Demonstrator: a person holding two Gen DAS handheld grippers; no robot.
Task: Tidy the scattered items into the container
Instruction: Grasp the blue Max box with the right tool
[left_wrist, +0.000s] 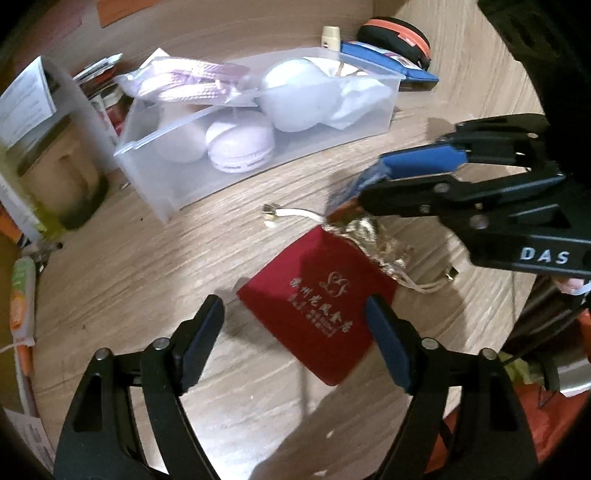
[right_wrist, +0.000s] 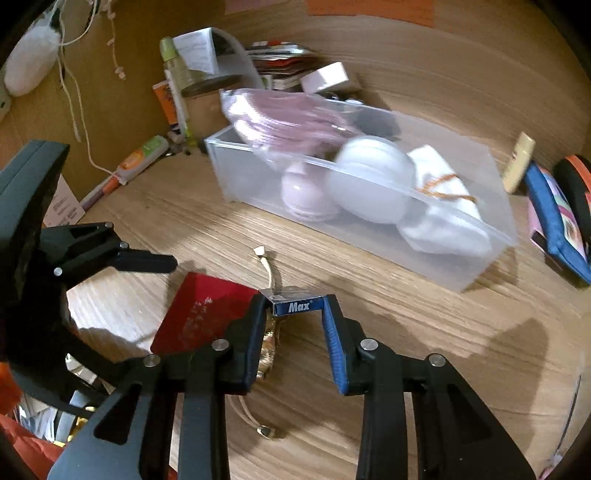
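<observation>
A red pouch (left_wrist: 314, 314) with a gold gathered top and a white drawstring lies flat on the wooden table. My left gripper (left_wrist: 295, 332) hangs open just above it, one finger on each side, not touching. My right gripper (right_wrist: 295, 308) is shut on a small blue box (right_wrist: 295, 305) marked "Max", held just above the pouch's (right_wrist: 199, 314) gold end. The left wrist view shows that box (left_wrist: 347, 192) blurred at the right gripper's tips. A clear plastic container (left_wrist: 155, 184) (right_wrist: 491, 258) stands behind, holding a pink packet, white and lilac round cases and white cloth.
A glass jar (left_wrist: 62, 177) and papers stand left of the container. A blue zip case (right_wrist: 554, 221) and a black-and-orange round item (left_wrist: 399, 37) lie at its far end. A tube (left_wrist: 22, 295) rests at the table's left edge. Orange fabric (left_wrist: 498, 443) lies at the near right.
</observation>
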